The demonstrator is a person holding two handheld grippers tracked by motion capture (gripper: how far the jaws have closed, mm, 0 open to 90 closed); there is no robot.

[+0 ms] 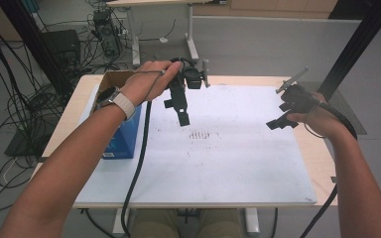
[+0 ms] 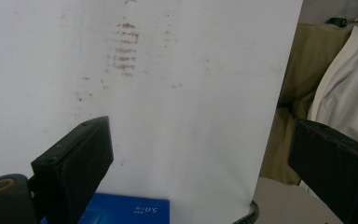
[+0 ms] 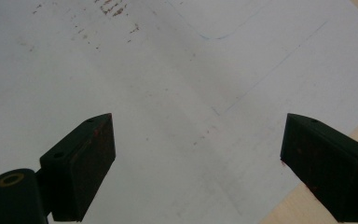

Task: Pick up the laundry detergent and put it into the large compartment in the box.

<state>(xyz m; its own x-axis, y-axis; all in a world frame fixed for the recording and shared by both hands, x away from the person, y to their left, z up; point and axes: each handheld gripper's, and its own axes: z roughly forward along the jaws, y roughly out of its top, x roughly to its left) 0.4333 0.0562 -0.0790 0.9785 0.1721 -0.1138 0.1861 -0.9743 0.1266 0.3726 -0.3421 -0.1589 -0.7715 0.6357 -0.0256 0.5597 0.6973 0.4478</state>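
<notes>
Both the left gripper (image 1: 177,105) and right gripper (image 1: 284,116) hang wide apart, holding nothing, over the white sheet (image 1: 228,163); blue box (image 1: 125,136) beside the left one

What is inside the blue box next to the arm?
The blue box stands at the white sheet's left edge with its brown flaps open. The left forearm and hand cover most of the opening, so what is inside cannot be seen.

The right tool (image 3: 196,163) hangs with jaws spread wide over a stained white sheet (image 3: 168,93).
</notes>
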